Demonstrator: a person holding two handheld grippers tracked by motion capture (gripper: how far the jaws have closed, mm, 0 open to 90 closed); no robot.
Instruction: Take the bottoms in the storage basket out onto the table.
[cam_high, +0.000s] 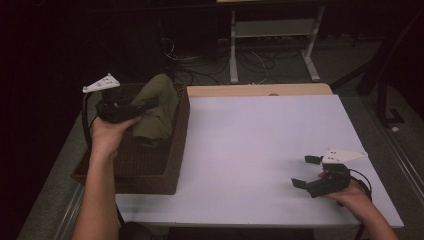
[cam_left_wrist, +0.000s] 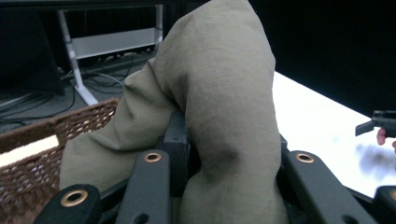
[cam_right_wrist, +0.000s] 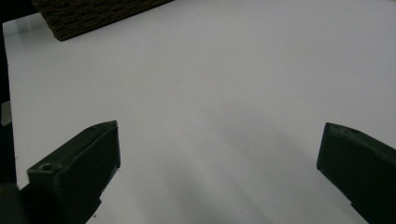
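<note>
The left gripper (cam_high: 150, 103) clamps the olive cloth (cam_high: 159, 105) above the basket (cam_high: 176, 150), apparently to lift it out, while the right gripper (cam_high: 307, 171), well right of the basket, waits open.

No text, label, brand, number or sign can be read anywhere in the three views. No lettering is carried by the olive cloth (cam_left_wrist: 219, 107), the brown woven basket (cam_high: 150, 170), the white counter (cam_high: 260, 150) or the grey plates on the grippers.
</note>
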